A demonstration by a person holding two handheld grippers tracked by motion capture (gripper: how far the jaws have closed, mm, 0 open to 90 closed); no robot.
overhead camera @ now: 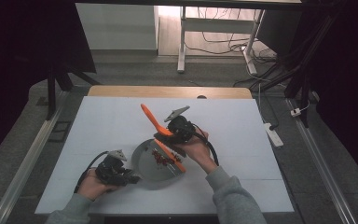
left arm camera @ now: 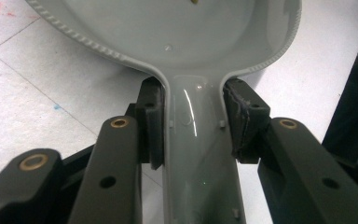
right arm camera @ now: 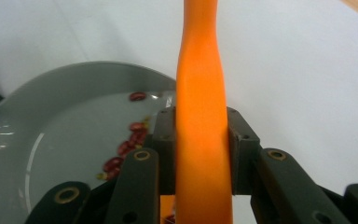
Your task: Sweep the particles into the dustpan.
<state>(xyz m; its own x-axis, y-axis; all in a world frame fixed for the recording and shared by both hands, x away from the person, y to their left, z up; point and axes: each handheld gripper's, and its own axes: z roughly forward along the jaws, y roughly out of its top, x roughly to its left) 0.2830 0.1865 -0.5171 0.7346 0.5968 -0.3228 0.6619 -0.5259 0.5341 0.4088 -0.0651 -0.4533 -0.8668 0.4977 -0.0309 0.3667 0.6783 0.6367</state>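
A grey pan (overhead camera: 145, 164) rests on the white table, and its handle (left arm camera: 196, 140) is clamped between the pads of my left gripper (overhead camera: 131, 177), which is shut on it (left arm camera: 193, 123). Red beans (overhead camera: 161, 157) lie in the pan, also seen as beans (right arm camera: 121, 151) in the right gripper view. My right gripper (overhead camera: 165, 136) is shut on an orange spatula (overhead camera: 154, 120); the spatula's handle (right arm camera: 203, 135) runs up between its pads, with the gripper (right arm camera: 200, 149) held over the pan's rim (right arm camera: 74, 74). The spatula's lower end (overhead camera: 172, 156) reaches down over the beans.
The white table sheet (overhead camera: 102, 121) extends on all sides of the pan. A wooden table edge (overhead camera: 168, 91) runs along the back. Beyond it stand a desk frame (overhead camera: 182, 42) and loose cables (overhead camera: 223, 42) on the floor. A power strip (overhead camera: 274, 134) lies at the right.
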